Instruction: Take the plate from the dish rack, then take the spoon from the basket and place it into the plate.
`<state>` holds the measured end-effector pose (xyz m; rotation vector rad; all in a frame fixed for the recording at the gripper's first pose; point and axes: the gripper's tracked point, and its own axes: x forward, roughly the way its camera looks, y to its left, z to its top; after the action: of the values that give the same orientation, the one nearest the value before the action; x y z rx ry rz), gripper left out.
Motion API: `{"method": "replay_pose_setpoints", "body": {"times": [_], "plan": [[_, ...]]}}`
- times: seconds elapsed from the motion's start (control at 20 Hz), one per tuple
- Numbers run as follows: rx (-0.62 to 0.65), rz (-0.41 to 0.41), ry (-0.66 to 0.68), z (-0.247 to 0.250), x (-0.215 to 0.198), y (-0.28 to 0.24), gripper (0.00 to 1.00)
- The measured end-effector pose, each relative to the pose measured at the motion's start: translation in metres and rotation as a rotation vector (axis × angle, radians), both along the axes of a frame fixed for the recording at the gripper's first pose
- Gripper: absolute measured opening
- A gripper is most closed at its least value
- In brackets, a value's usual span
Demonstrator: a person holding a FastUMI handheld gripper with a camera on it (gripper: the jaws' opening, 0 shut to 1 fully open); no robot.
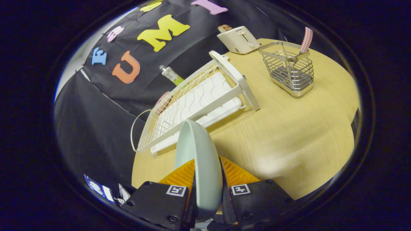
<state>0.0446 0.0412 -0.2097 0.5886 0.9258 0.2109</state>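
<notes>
You have the plate (200,160) pinched edge-on between both fingers of the gripper (207,178), one finger pressed on each face, and the plate stands upright, lifted clear of the dish rack (196,96). The dish rack lies just beyond the plate on the wooden table (289,128), and nothing sits in its slots. Beside the dish rack's far end stands a toaster (239,40). The wire basket (289,69) sits apart from the dish rack, to its side, with the spoon (306,40) standing in it, handle sticking up above the rim. A tube (171,75) lies behind the dish rack against the booth wall.
</notes>
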Motion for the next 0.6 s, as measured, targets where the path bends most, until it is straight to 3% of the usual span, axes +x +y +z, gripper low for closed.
{"method": "replay_pose_setpoints", "body": {"times": [0.2,0.6], "plan": [[0.016,-0.014,-0.002,-0.002,0.007,-0.008,0.47],[-0.031,-0.009,-0.091,0.006,0.016,-0.021,0.50]]}}
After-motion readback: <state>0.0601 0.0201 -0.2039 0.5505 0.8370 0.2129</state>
